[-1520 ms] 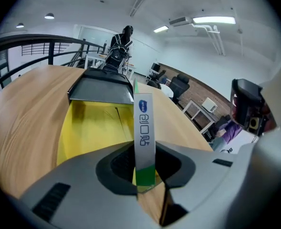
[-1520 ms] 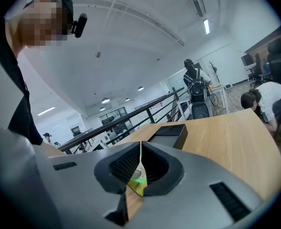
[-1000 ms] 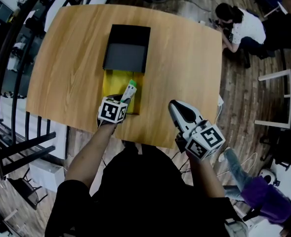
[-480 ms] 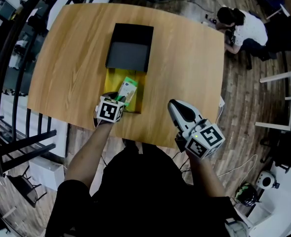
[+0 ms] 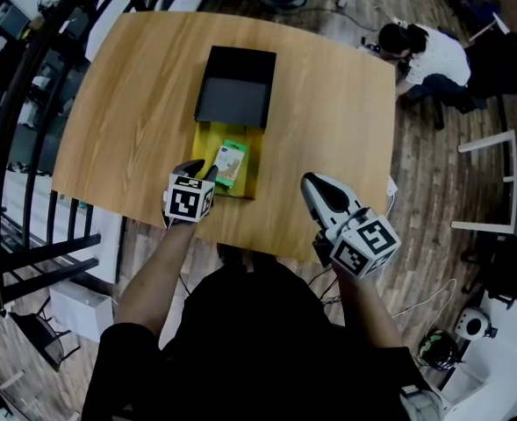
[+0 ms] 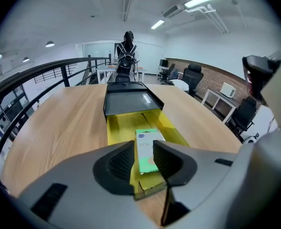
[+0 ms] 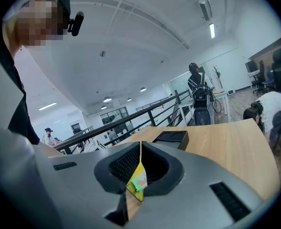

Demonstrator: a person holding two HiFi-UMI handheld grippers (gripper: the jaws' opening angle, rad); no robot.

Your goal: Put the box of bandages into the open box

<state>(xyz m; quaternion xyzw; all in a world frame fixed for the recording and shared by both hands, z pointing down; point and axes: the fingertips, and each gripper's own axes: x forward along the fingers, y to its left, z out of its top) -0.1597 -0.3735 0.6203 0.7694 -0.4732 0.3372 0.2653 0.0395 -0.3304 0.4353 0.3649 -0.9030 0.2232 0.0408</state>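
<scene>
The green and white box of bandages (image 5: 229, 162) (image 6: 147, 149) lies flat inside the yellow open box (image 5: 201, 143) (image 6: 116, 128), whose black lid (image 5: 236, 88) (image 6: 130, 101) stands folded back at the far end. My left gripper (image 5: 201, 170) (image 6: 143, 152) hovers just short of the yellow box's near wall. Its jaws are closing with nothing between them; the bandage box shows through the gap, beyond the tips. My right gripper (image 5: 315, 188) (image 7: 140, 149) hangs over the table's near edge to the right, jaws together and empty.
The round-cornered wooden table (image 5: 328, 103) carries only the box. A black railing (image 5: 30, 86) curves along the left. A person (image 5: 425, 51) crouches on the floor at the far right, with chairs nearby. Another person (image 6: 127, 51) stands far behind the table.
The bandage box was upright in my left gripper a second ago; it now lies flat in the yellow box. The left gripper has drawn back toward me. The right gripper has stayed put.
</scene>
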